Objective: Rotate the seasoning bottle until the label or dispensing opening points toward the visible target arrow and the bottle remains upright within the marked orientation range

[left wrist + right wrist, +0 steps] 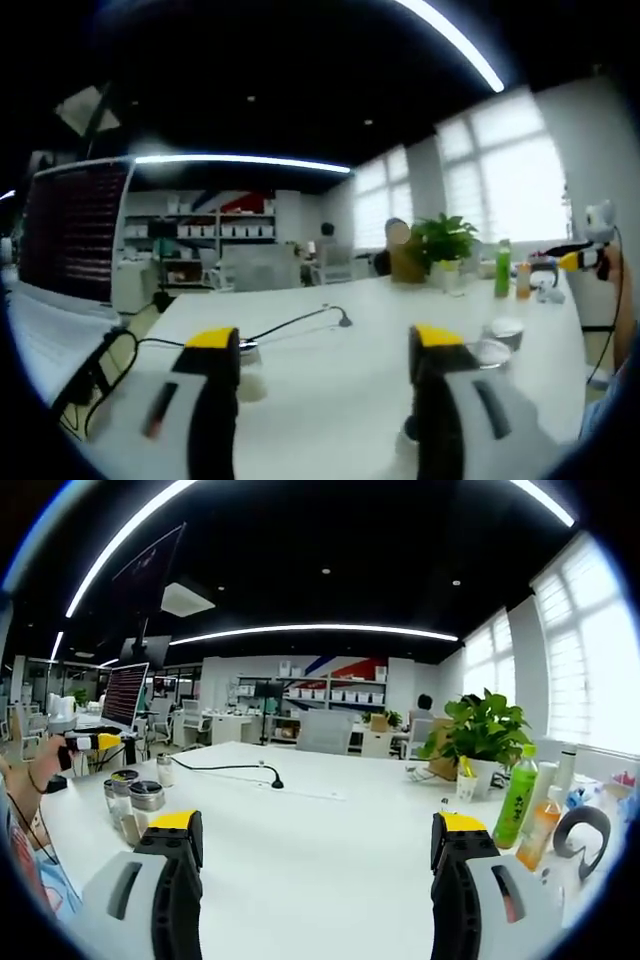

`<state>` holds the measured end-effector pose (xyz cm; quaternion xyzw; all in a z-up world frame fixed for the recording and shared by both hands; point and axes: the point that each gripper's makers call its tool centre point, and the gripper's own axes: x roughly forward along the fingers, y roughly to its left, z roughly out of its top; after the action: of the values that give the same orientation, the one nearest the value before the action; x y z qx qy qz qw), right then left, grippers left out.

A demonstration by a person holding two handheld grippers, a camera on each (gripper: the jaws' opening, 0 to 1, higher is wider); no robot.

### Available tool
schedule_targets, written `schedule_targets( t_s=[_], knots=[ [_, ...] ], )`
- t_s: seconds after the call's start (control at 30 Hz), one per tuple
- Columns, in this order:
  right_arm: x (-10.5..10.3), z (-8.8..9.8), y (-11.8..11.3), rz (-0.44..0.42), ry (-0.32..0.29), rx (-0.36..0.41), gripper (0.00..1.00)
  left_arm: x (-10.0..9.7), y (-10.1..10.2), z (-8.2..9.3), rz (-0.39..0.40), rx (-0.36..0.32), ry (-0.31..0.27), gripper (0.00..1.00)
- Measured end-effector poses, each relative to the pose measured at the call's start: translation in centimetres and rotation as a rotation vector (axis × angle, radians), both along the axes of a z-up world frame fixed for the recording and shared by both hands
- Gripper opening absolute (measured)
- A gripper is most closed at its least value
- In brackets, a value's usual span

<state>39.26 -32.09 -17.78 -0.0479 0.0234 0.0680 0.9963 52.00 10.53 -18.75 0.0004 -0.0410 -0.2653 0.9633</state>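
- The seasoning bottles, small lidded jars, stand at the counter's left edge in the right gripper view; labels are too small to read.
- The left gripper hovers over the counter, jaws wide apart, empty.
- The right gripper likewise gapes, holding nothing.
- A green bottle stands near a potted plant.

Open white table ahead; 3 jars left, cable across, perhaps 2 bottles right.
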Motion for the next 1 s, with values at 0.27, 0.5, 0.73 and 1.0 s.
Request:
schedule_targets(
  t_s=[0.27,0.5,0.73,1.0],
  knots=[
    [0.0,0.0,0.2,0.007,0.003,0.001,0.98,3.0,1.6,-0.4,0.041,0.013,-0.002,0.73],
    [-0.1,0.2,0.6,0.017,-0.004,-0.01,0.98,5.4,2.6,-1.5,0.07,-0.015,0.005,0.72],
    [-0.1,0.3,0.5,0.016,-0.005,-0.013,0.98,7.8,2.7,-2.7,0.084,-0.024,0.022,0.72],
    [-0.1,0.2,0.6,0.015,-0.001,-0.012,0.98,10.6,3.3,-4.0,0.106,0.005,0.024,0.72]
  ],
)
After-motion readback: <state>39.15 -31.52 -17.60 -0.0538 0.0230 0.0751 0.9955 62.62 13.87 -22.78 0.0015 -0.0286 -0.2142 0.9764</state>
